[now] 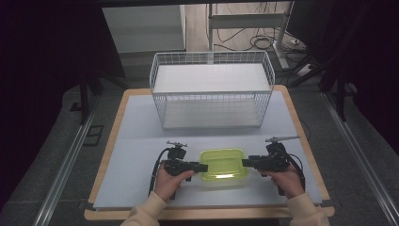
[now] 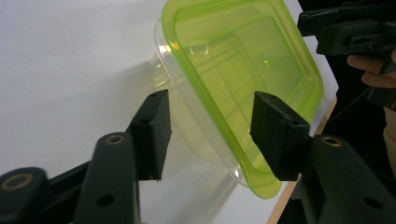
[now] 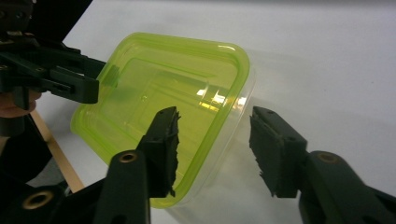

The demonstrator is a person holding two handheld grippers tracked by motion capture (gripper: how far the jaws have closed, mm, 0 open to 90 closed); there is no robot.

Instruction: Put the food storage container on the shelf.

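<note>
Our left claw [image 2: 210, 135] stands apart, its jaws straddling the box's [image 1: 223, 167] green-lidded edge; our right claw [image 3: 212, 149] is likewise apart, straddling the opposite edge. The box sits on the counter [image 1: 136, 155] near its front, between both hands, with a white wire basket [image 1: 211, 89] well behind it

The container's [image 2: 243, 70] top edge is being cut off by the frame in the left gripper view. Part of its rim is being hidden behind the right tongs [image 3: 212, 149] in the right gripper view.
</note>
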